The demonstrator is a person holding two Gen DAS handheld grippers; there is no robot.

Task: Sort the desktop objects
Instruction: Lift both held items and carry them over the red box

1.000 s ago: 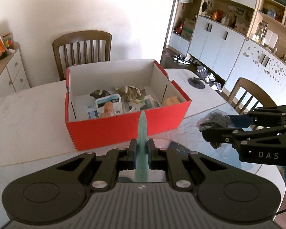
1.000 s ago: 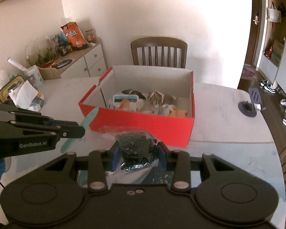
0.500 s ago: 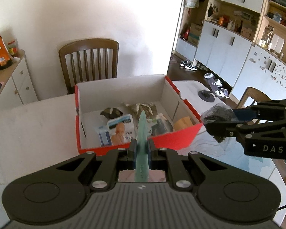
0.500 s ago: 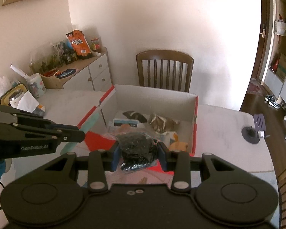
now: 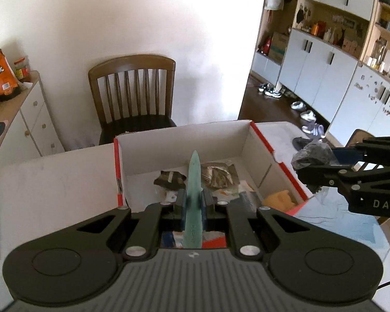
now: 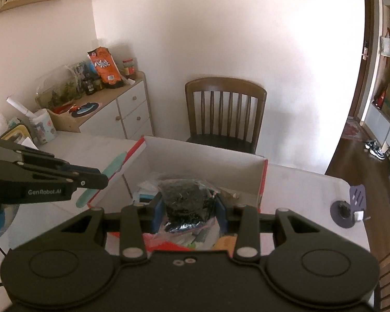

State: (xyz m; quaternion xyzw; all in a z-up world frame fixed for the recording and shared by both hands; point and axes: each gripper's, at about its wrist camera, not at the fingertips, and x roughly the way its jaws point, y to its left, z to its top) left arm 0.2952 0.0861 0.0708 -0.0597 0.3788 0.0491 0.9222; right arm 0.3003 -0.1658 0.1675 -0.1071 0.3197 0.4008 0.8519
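My left gripper (image 5: 193, 202) is shut on a long teal stick-shaped object (image 5: 194, 182), held above the near part of the open red box (image 5: 262, 137). It also shows in the right wrist view (image 6: 101, 179), at the box's left edge. My right gripper (image 6: 188, 205) is shut on a clear bag of dark dried bits (image 6: 187, 197), above the box's (image 6: 263, 179) near side. In the left wrist view that bag (image 5: 312, 153) hangs over the box's right wall. The box holds several packets and a yellow item (image 5: 279, 199).
The box sits on a white table (image 5: 52, 182). A wooden chair (image 5: 134, 91) stands behind it. A sideboard (image 6: 111, 111) with snacks and jars is at the left. A round dark holder (image 6: 343, 209) sits at the table's right edge.
Both grippers moved forward and upward with their loads, from in front of the box to over its near part. Both stay shut.
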